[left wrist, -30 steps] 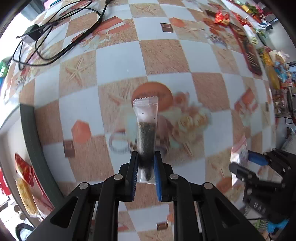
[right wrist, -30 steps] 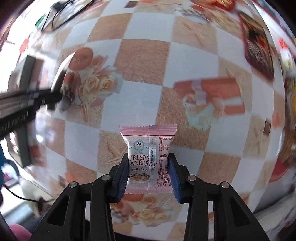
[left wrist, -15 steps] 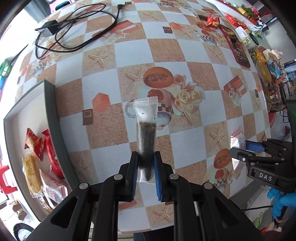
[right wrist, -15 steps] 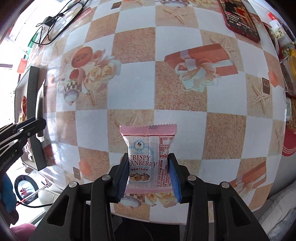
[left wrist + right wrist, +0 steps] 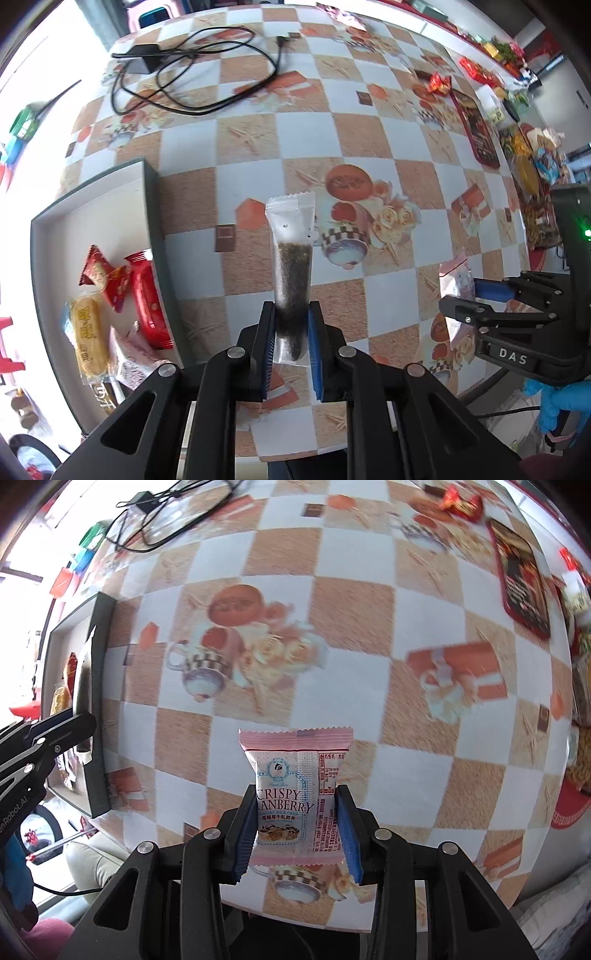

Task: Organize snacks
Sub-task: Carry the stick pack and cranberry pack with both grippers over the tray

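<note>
The right claw (image 5: pixel 295 830) pinches a pink packet (image 5: pixel 295 797) printed "CRISPY CRANBERRY"; the left claw (image 5: pixel 290 347) pinches an unlabelled clear sachet (image 5: pixel 291 266) of dark granules.

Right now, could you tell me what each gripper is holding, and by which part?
Left gripper: clear sachet of dark granules, by its lower end. Right gripper: pink cranberry crisp packet, by its lower side edges.

Two grippers, each holding one snack packet; one tray (image 5: pixel 157 236); one black cable (image 5: pixel 207 66).
</note>
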The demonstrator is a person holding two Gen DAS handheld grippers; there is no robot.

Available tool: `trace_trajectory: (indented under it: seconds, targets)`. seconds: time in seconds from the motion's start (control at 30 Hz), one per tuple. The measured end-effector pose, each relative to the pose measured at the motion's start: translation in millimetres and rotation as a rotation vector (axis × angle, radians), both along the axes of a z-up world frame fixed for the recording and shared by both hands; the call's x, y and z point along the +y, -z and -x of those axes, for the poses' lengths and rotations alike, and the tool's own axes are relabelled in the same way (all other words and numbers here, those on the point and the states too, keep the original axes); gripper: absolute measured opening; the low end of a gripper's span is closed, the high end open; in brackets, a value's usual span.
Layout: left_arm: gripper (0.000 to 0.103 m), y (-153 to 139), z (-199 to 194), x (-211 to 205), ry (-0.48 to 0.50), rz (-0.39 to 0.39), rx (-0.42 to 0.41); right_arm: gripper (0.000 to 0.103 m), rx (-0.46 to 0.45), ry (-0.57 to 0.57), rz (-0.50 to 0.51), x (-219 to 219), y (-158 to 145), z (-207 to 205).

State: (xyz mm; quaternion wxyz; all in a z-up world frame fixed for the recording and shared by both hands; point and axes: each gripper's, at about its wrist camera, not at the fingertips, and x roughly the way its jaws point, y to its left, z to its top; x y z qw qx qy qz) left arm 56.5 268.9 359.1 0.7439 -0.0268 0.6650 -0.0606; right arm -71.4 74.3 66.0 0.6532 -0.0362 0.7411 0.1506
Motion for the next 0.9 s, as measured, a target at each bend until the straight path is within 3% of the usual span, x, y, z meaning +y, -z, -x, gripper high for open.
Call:
trace_trajectory:
  seconds: [0.2, 0.9]
  targets:
    - [0.018, -7.0, 7.1, 24.8, -0.056, 0.0, -0.025, 0.042, -0.017, -0.069, -0.004, 22.7, -2.5, -6.4]
    - [0.018, -11.4, 39.5, 145.4, -0.327, -0.025, -0.064, 0.042, -0.078, -0.362, -0.054, 180.9, -20.2, -2.9]
